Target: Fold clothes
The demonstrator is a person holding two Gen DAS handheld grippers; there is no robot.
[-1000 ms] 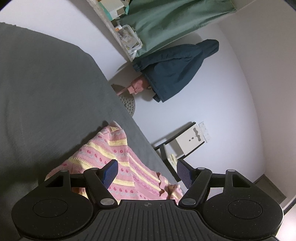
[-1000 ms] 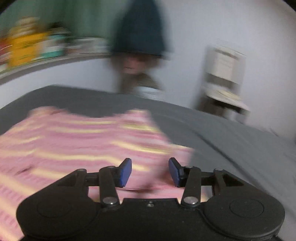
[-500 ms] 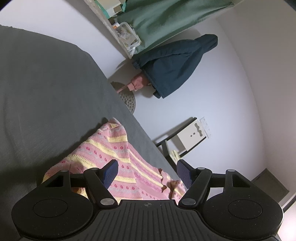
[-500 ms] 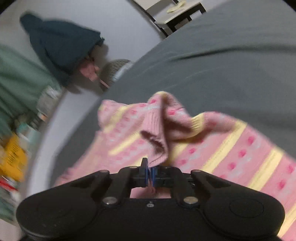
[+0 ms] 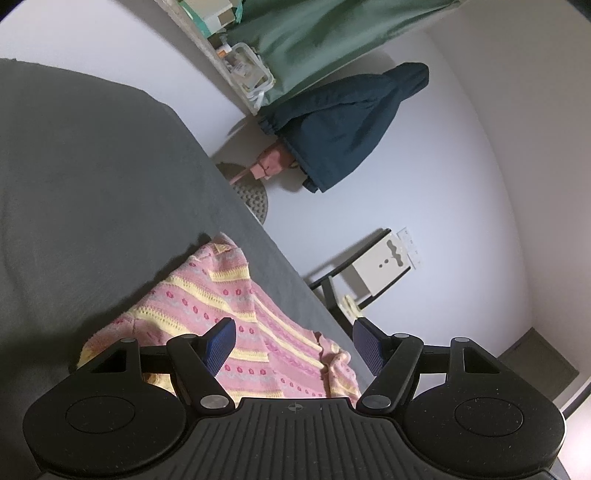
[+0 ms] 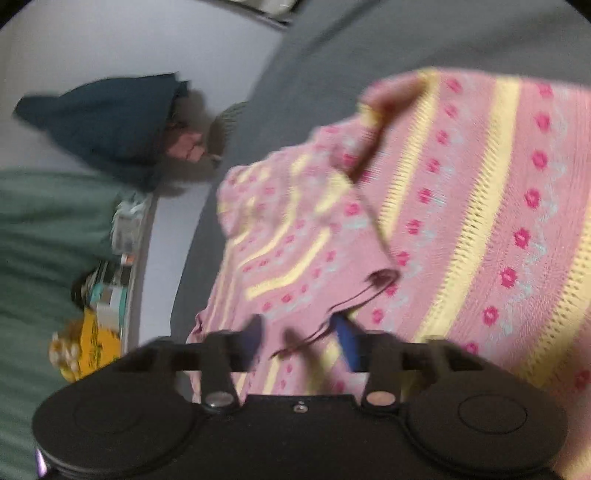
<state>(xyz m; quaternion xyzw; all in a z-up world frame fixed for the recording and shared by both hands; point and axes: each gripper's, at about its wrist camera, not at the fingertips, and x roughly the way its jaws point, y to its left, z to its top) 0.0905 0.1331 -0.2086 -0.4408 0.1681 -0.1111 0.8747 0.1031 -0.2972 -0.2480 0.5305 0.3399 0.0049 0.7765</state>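
Note:
A pink knitted sweater (image 5: 236, 314) with yellow stripes and red dots lies on the grey bed (image 5: 92, 192). In the left wrist view my left gripper (image 5: 293, 347) hovers open above the sweater's edge, nothing between its blue pads. In the blurred right wrist view my right gripper (image 6: 301, 341) is low over the sweater (image 6: 461, 221), its jaws opening. A folded-over sleeve (image 6: 295, 236) with a dark cuff opening lies just ahead of them, and its fabric sits between the pads, which do not press on it.
A dark blue jacket (image 5: 340, 129) hangs on the white wall beside a green curtain (image 5: 314, 33). A shelf with boxes (image 5: 236, 62) runs along the wall. A small black table (image 5: 354, 291) stands past the bed's edge.
My right gripper was shut on the sleeve's cuff half a second ago; it has since dropped, rolled, and parted its jaws, leaving the sleeve lying on the sweater. The left gripper stayed put.

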